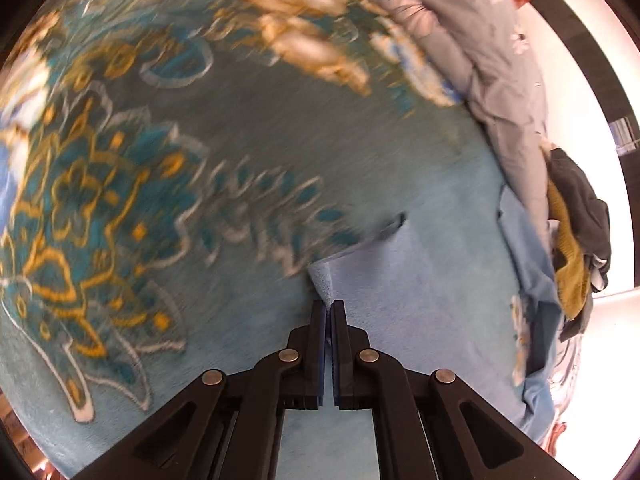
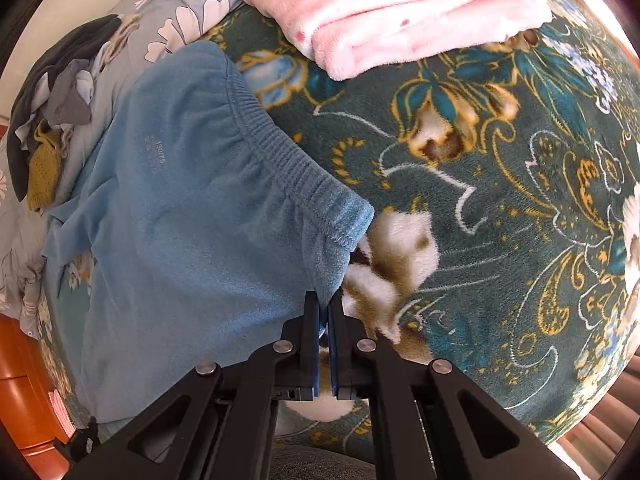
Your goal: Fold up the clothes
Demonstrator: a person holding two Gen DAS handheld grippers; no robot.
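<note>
Blue fleece trousers [image 2: 192, 216] with an elastic waistband lie on a teal floral blanket [image 2: 500, 240]. In the right wrist view my right gripper [image 2: 325, 300] is shut on the trousers' edge just below the waistband corner. In the left wrist view my left gripper [image 1: 328, 308] is shut on a light blue corner of the trousers [image 1: 420, 300], which spread to the right over the blanket [image 1: 160, 160]. That view is blurred.
A folded pink fleece [image 2: 400, 8] lies at the far side of the blanket. A pile of dark and mustard clothes [image 2: 44, 132] sits on a grey floral sheet [image 2: 176, 12] at the left; the pile also shows in the left wrist view [image 1: 576, 232].
</note>
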